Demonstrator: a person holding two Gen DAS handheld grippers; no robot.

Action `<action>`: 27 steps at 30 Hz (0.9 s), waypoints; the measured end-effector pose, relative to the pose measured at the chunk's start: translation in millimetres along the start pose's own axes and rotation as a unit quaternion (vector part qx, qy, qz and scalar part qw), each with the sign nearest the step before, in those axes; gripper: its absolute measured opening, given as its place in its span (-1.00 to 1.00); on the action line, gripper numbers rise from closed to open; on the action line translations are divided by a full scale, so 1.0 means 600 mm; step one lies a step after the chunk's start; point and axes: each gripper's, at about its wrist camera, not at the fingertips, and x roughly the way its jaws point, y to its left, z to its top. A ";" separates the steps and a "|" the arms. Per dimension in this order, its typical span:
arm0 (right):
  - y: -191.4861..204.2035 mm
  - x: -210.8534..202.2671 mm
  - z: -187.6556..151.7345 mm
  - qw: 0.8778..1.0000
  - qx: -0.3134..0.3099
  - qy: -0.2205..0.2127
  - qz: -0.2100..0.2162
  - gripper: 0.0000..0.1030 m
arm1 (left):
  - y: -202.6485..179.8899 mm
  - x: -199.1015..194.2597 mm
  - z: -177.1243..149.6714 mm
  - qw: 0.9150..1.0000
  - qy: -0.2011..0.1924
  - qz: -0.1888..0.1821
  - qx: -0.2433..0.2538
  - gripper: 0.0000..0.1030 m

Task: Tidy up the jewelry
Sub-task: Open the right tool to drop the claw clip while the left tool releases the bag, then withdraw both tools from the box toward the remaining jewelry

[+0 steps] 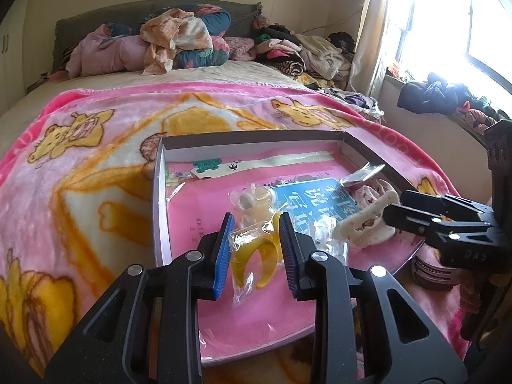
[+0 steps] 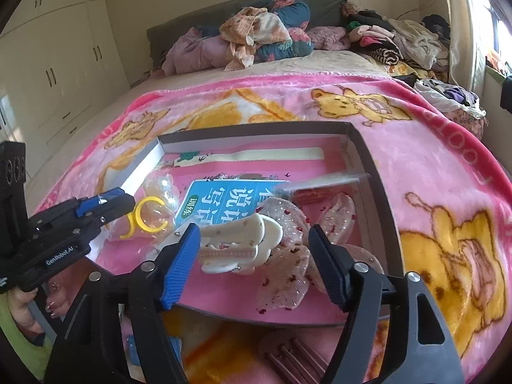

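Observation:
A shallow box (image 1: pixel 249 140) with a pink floor lies on the bed. My left gripper (image 1: pixel 256 252) is shut on a clear plastic bag holding a yellow ring (image 1: pixel 252 256); the right wrist view shows its tips (image 2: pixel 124 201) pinching the bag's edge, with the yellow ring (image 2: pixel 147 214) just beyond them. My right gripper (image 2: pixel 252 262) stands open around a white hair claw (image 2: pixel 240 240) that rests on pink glittery clips (image 2: pixel 284 281) in the box's near right part. Its right pad is clear of the claw. The left wrist view shows the right gripper (image 1: pixel 395 206) beside the white claw (image 1: pixel 361 227).
A blue booklet (image 2: pixel 230 198) and a clear bag with pale pieces (image 2: pixel 160 188) lie in the box. A pink toothed hair piece (image 2: pixel 288 358) sits outside its near edge. The box rests on a pink cartoon blanket (image 2: pixel 432 160). Clothes (image 2: pixel 265 32) are piled at the bed's head.

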 end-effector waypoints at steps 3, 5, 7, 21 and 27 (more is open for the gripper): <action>-0.002 -0.014 -0.001 1.000 0.002 -0.009 -0.003 0.47 | 0.000 0.000 0.000 1.000 0.000 0.002 -0.001 -0.41; -0.004 -0.024 -0.003 1.000 0.004 -0.015 -0.006 0.54 | -0.001 -0.002 -0.001 1.000 -0.001 0.003 -0.001 -0.33; -0.004 -0.032 -0.006 1.000 0.009 -0.018 -0.008 0.64 | -0.001 -0.007 -0.003 1.000 -0.003 0.002 -0.002 -0.31; -0.021 -0.092 -0.026 0.998 0.038 -0.051 -0.027 0.85 | -0.010 -0.055 -0.009 1.000 -0.021 0.000 -0.009 0.60; -0.023 -0.126 -0.035 0.997 0.037 -0.067 -0.030 0.85 | -0.020 -0.080 -0.012 0.999 -0.032 0.001 -0.005 0.77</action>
